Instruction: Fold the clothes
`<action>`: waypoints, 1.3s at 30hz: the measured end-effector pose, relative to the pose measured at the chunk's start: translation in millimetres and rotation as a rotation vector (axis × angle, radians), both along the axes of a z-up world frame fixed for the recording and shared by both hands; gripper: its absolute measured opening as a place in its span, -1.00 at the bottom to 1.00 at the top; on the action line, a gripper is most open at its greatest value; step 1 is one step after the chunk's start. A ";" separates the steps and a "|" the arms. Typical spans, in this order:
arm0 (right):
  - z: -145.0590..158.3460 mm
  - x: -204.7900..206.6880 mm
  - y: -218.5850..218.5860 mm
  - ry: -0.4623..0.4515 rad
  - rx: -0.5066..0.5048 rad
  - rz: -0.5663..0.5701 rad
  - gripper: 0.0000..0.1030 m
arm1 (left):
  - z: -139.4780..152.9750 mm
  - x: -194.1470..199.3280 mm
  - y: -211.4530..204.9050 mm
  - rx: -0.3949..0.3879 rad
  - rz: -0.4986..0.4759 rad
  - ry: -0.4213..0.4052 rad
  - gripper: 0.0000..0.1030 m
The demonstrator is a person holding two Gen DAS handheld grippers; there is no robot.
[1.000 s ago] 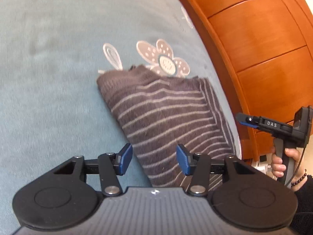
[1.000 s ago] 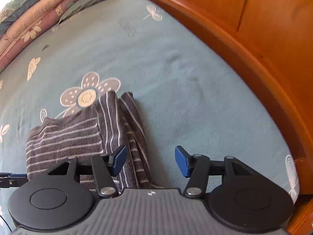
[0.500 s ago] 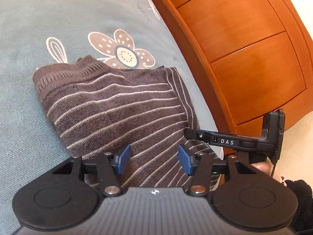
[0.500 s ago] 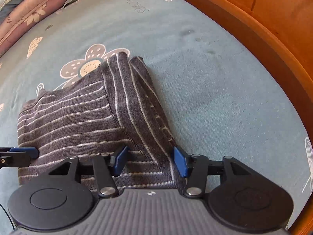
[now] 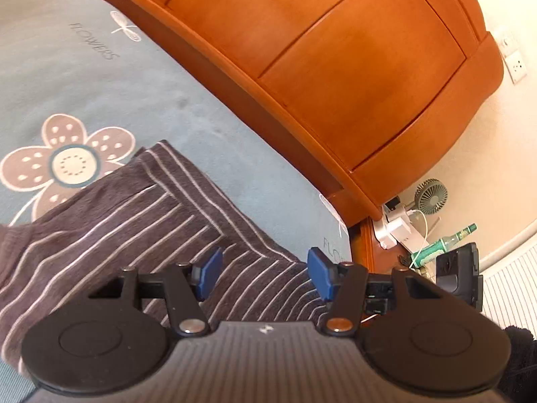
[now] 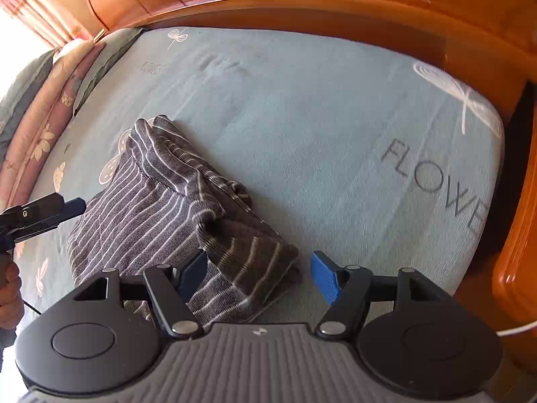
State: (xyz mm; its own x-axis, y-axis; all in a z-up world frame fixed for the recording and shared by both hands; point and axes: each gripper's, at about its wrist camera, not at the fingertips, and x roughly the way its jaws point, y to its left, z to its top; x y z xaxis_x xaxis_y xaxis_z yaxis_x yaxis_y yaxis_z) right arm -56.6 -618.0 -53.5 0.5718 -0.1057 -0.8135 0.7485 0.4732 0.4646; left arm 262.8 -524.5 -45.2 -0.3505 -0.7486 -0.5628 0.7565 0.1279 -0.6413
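Note:
A dark grey sweater with thin pale stripes [image 5: 110, 221] lies folded and a little bunched on the blue bed sheet [image 5: 100, 94]. My left gripper [image 5: 265, 277] hovers over its right-hand edge, fingers apart, with fabric showing below the gap and neither pad pressing on it. In the right wrist view the sweater [image 6: 157, 208] runs from the middle to the lower left. My right gripper [image 6: 259, 277] is over its near corner; its jaws are opening, and the corner lies between them untouched. The left gripper [image 6: 72, 206] reaches in from the left edge.
An orange wooden headboard [image 5: 335, 77] curves along the bed's far side. Beside the bed corner a nightstand carries a small fan [image 5: 431, 196], a green bottle [image 5: 443, 243] and a white charger. Folded bedding [image 6: 43, 107] is stacked at the far left. A hand [image 6: 8, 299] grips the left tool.
Both grippers rolled and swung across the sweater, so the headboard and nightstand came into view. The right gripper dropped over the near corner and its jaws spread wider.

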 end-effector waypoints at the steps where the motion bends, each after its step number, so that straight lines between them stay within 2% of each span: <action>1: -7.5 -4.1 2.0 -0.041 0.023 -0.018 0.41 | -3.0 -3.2 -8.3 -0.005 -0.014 -0.008 0.08; 4: -25.4 -6.5 11.5 -0.080 0.013 -0.036 0.41 | -12.9 -11.0 -30.6 -0.013 -0.047 -0.018 0.08; 5: -30.0 -9.0 14.7 -0.113 0.009 -0.060 0.48 | -16.0 -12.6 -35.3 -0.010 -0.053 -0.028 0.08; 6: -33.5 -13.2 16.8 -0.167 0.016 -0.095 0.65 | -19.1 -14.2 -40.0 -0.006 -0.058 -0.037 0.08; 7: -36.8 -16.9 18.8 -0.216 0.021 -0.127 0.71 | -22.3 -15.6 -44.8 -0.001 -0.062 -0.047 0.08; 10: -41.6 -21.5 22.0 -0.288 0.015 -0.187 0.72 | -31.0 -13.7 -56.8 0.022 -0.036 -0.074 0.08; 11: -43.6 -21.4 21.6 -0.300 0.031 -0.201 0.60 | -32.7 -12.5 -60.0 0.032 -0.027 -0.075 0.08; 12: -45.7 -21.4 21.2 -0.312 0.047 -0.214 0.22 | -34.5 -11.3 -63.2 0.043 -0.019 -0.077 0.08; 14: -48.7 -22.1 22.4 -0.326 0.080 -0.234 -0.19 | -38.0 -9.0 -69.5 0.064 -0.003 -0.080 0.08; 16: -50.3 -23.5 25.1 -0.335 0.111 -0.248 -0.36 | -38.5 -10.3 -74.5 0.078 -0.007 -0.098 0.08; 19: -37.8 -32.8 26.6 -0.376 0.120 -0.314 -0.51 | -34.8 -18.9 -81.2 0.090 -0.043 -0.160 0.11; 22: -17.1 -31.2 24.2 -0.344 0.068 -0.341 -0.56 | -34.7 -25.1 -92.7 0.099 -0.056 -0.208 0.15; 25: -24.7 -26.4 21.7 -0.187 0.096 -0.388 -0.52 | -32.2 -28.0 -102.1 0.108 -0.039 -0.241 0.16; 28: -25.0 -27.9 24.4 -0.136 0.081 -0.413 -0.41 | -20.7 -28.5 -102.3 0.094 -0.010 -0.263 0.13; 30: -10.4 -29.8 28.7 -0.103 -0.010 -0.412 -0.34 | -7.2 -26.9 -92.4 0.055 -0.018 -0.257 0.13; 32: 5.6 -33.6 33.6 -0.075 -0.133 -0.360 -0.34 | 0.6 -24.9 -81.6 0.037 -0.050 -0.222 0.17; 34: 14.6 -29.2 33.3 -0.041 -0.215 -0.250 -0.35 | 3.4 -25.1 -70.0 0.040 -0.105 -0.188 0.17; 37: 21.2 -10.5 32.8 0.059 -0.352 -0.019 -0.35 | -3.2 -28.4 -55.4 0.069 -0.197 -0.137 0.17; 39: 22.9 1.9 39.4 0.099 -0.438 0.148 -0.35 | -12.3 -33.1 -51.7 0.093 -0.240 -0.138 0.17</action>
